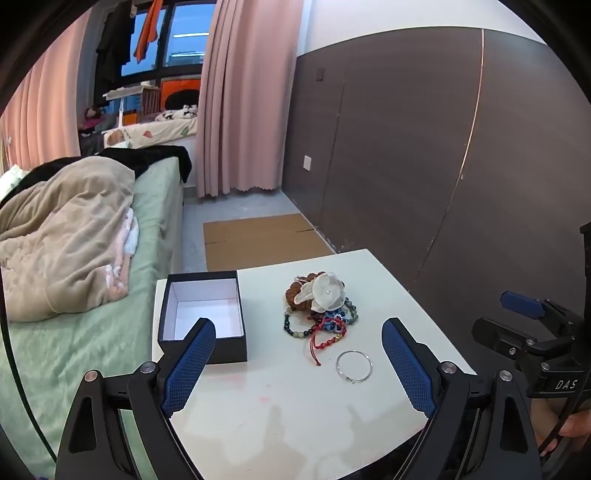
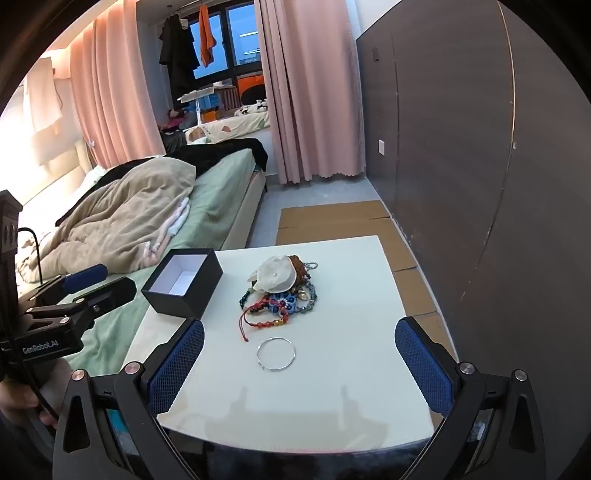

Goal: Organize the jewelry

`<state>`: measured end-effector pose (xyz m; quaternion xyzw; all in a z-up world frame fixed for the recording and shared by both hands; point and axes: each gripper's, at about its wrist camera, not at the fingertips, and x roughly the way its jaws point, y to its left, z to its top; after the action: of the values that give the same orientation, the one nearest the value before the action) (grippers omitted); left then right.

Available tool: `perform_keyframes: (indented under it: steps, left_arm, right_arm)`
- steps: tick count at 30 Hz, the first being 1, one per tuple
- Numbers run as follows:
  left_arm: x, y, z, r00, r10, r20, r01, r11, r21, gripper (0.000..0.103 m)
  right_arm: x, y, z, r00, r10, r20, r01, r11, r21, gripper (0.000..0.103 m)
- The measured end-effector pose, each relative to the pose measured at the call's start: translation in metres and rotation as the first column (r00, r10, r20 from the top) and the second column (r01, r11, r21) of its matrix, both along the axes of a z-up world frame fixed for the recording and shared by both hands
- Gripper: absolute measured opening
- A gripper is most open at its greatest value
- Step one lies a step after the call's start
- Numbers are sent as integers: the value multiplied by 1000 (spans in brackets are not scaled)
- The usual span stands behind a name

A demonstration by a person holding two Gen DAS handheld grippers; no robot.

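- Upper left of your frame, the window [image 1: 177,33] shows blue dusk, with clothes [image 1: 147,29] hanging before it.
- Pink curtains [image 1: 243,103] drop to the grey floor [image 1: 236,206].
- Right side, you've got a dark panelled wall [image 1: 424,147].
- Left, a green bed [image 1: 155,206] carries a beige blanket [image 1: 70,236].
- Cardboard [image 1: 262,238] lies flat mid-frame on the floor.
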<state>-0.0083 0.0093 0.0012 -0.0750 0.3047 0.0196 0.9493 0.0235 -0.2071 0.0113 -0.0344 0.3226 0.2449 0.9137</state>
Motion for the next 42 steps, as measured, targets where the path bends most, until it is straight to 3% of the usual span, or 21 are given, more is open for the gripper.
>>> perform_keyframes:
  steps: [20, 42]
  left_arm:
    - [1, -1, 0, 1000, 10, 2, -10, 1000, 2, 92]
    - [2, -2, -1, 1000, -8, -5, 8, 1000, 1, 92]
  right_arm:
    - [-4, 3, 0, 1000, 15, 15, -15, 1000, -2, 103]
    - [7, -3, -2, 998, 0, -57, 0, 1000, -11, 103]
